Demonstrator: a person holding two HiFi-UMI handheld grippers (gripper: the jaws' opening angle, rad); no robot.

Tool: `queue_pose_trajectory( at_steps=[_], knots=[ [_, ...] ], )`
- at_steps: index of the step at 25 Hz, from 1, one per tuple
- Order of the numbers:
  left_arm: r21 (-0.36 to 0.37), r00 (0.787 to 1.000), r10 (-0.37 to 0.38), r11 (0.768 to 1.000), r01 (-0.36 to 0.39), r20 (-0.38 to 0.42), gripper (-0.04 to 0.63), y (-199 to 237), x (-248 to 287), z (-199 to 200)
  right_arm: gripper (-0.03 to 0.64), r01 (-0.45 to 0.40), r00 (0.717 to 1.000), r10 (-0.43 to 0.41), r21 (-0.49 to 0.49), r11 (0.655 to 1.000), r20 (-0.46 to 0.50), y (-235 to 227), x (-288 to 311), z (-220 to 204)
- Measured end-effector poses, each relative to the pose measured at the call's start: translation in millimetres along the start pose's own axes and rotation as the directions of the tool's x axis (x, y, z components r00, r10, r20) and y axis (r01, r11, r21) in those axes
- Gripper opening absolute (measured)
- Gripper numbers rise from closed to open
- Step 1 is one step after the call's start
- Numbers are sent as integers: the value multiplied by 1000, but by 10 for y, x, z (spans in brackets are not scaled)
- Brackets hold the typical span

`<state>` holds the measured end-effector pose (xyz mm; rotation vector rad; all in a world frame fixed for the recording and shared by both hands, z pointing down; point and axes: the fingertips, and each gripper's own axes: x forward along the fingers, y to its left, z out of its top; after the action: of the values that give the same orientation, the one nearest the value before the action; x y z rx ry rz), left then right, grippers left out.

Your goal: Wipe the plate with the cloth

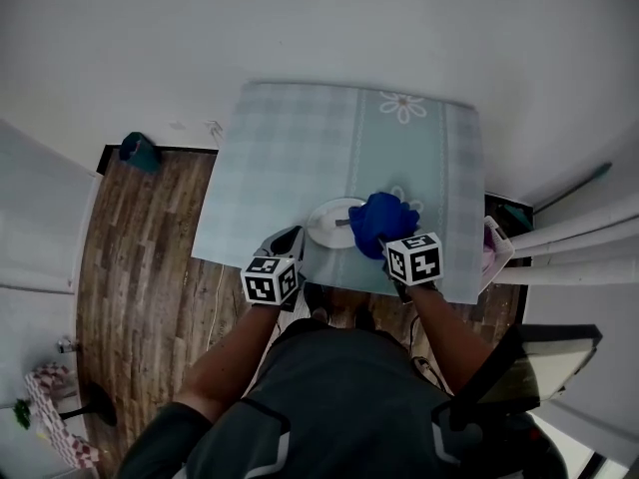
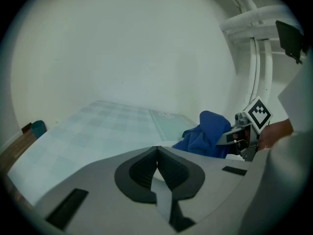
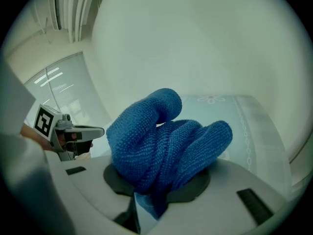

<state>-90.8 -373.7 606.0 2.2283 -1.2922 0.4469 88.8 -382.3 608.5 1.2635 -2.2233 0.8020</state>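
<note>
A white plate lies near the front edge of a table with a pale green checked cover. My left gripper sits at the plate's left rim, jaws shut with a pale sliver of the rim between them; in the left gripper view only a strip of plate shows past the left gripper. My right gripper is shut on a bunched blue cloth, which rests over the plate's right part. The cloth bulges above the right gripper and hides the plate beneath. The cloth also shows from the left.
The table's front edge runs just below both grippers. Wooden floor lies to the left, with a teal object by the wall. A pink and white item hangs off the table's right edge. White pipes stand on the right.
</note>
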Motion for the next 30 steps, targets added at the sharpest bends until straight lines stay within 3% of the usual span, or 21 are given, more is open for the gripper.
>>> queue_pose_trajectory(
  at_steps=[6,9,14,24,30],
  knots=[
    [-19,999,22,1000,-21,39,9,-98,-207,25,118,-15,998,18,-56,998,53,10,103,338],
    [-25,999,35,999,-34,40,9,-111,-258,-3,118,-8,1000,9,-115,993,2,-19,460,406],
    [-4,999,32,999,-32,38,9,-97,-319,-12,118,1,995,-15,-149,989,-94,-85,759,146],
    [-54,993,75,996,-70,94,9,-105,-562,27,118,-57,991,42,-113,992,-124,137,208,-423],
    [-42,988,82,996,-77,128,9,-402,-700,89,118,-103,994,99,-78,992,-47,188,-166,-403]
  ],
)
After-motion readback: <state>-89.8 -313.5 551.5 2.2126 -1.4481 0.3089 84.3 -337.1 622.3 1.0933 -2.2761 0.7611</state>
